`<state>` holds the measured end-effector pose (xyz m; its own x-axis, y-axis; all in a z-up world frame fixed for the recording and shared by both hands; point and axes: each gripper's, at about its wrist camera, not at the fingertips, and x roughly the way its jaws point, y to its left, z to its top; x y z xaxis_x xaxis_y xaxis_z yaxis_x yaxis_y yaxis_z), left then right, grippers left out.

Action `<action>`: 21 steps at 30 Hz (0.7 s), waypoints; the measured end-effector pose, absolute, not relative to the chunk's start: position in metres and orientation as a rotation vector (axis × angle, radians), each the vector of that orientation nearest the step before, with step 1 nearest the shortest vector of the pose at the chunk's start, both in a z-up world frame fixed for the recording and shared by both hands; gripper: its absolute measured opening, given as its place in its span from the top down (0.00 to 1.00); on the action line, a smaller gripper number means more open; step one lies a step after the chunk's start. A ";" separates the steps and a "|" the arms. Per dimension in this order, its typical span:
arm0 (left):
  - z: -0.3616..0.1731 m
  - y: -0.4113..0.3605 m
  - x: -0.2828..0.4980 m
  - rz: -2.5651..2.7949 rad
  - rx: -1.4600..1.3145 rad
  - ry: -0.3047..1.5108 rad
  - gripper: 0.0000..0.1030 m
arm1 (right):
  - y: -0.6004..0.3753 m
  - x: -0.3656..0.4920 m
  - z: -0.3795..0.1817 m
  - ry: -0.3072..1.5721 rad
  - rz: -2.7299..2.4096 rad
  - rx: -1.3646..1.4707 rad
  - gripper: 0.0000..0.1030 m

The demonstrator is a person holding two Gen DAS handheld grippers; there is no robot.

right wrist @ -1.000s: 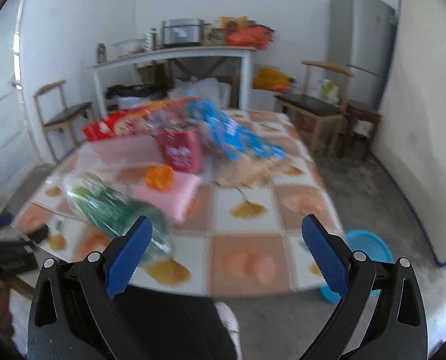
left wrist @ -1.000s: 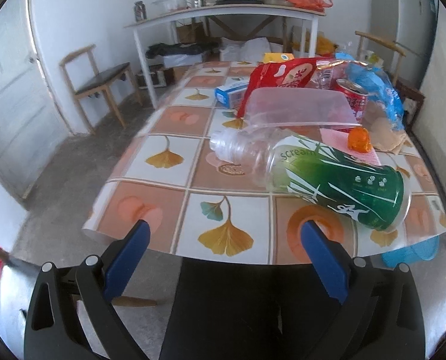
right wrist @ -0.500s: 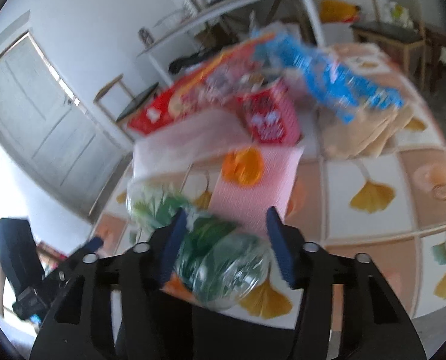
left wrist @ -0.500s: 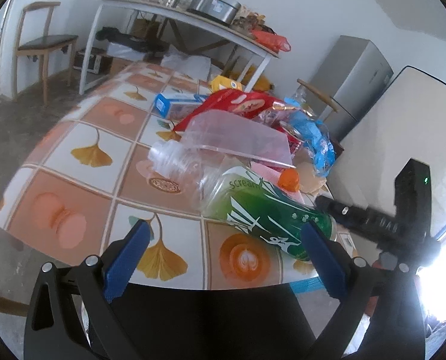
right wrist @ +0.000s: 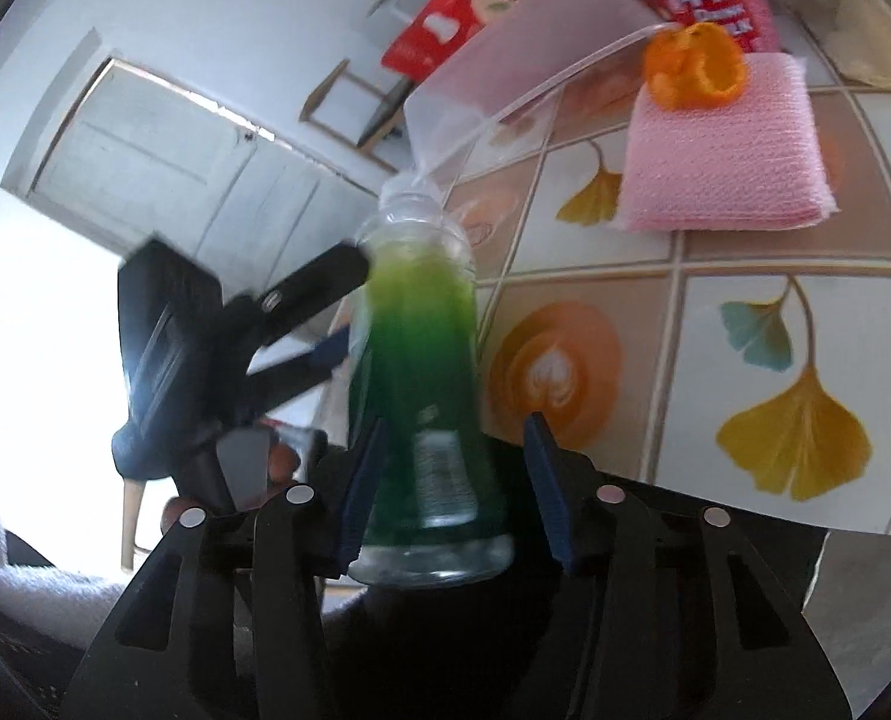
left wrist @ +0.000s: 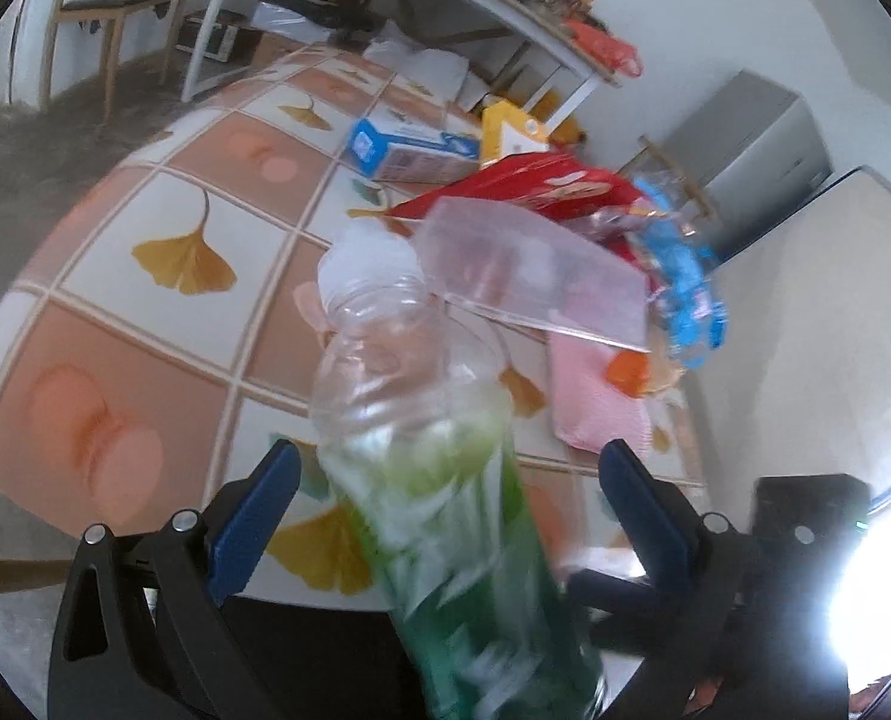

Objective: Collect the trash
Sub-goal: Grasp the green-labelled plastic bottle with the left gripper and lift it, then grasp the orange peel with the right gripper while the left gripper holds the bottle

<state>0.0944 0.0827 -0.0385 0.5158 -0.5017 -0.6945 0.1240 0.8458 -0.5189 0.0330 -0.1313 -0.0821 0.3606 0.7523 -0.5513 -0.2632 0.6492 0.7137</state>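
A second ago the clear plastic bottle with the green label (right wrist: 427, 372) lay on its side on the table with the right gripper's jaws spread wide; now it stands lifted at the bottom centre of the right wrist view, and the right gripper (right wrist: 454, 483) has closed its blue pads onto the bottle's lower body, gripping it. In the left wrist view the same bottle (left wrist: 439, 468) fills the lower middle of the frame, blurred, between the pads of the left gripper (left wrist: 445, 501), whose jaws stand wide apart and do not touch it. So the first piece of trash looks picked up but not yet put anywhere; no bin shows in these frames. Much remains on the ginkgo-leaf patterned tablecloth (left wrist: 163, 324): a clear plastic box lid (left wrist: 535, 276) at centre, a red snack bag (left wrist: 535, 186) above it, a blue and white carton (left wrist: 409, 150) at upper centre, a crumpled blue wrapper (left wrist: 685, 276) at right, and an orange bottle cap (right wrist: 697, 69) resting on a pink folded cloth (right wrist: 727, 156) at the upper right of the right wrist view. The collecting seems barely begun.
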 end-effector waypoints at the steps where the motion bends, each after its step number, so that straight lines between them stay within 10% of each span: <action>1: -0.040 0.083 0.095 -0.376 -0.414 0.974 0.11 | -0.132 0.033 -0.079 0.998 0.694 0.550 0.50; 6: -0.050 0.075 0.098 -0.347 -0.336 1.018 0.23 | -0.167 0.025 -0.045 0.867 0.431 0.383 0.12; 21: -0.054 0.060 0.090 -0.300 -0.209 1.037 0.30 | -0.189 0.048 -0.087 0.953 -0.009 0.102 0.07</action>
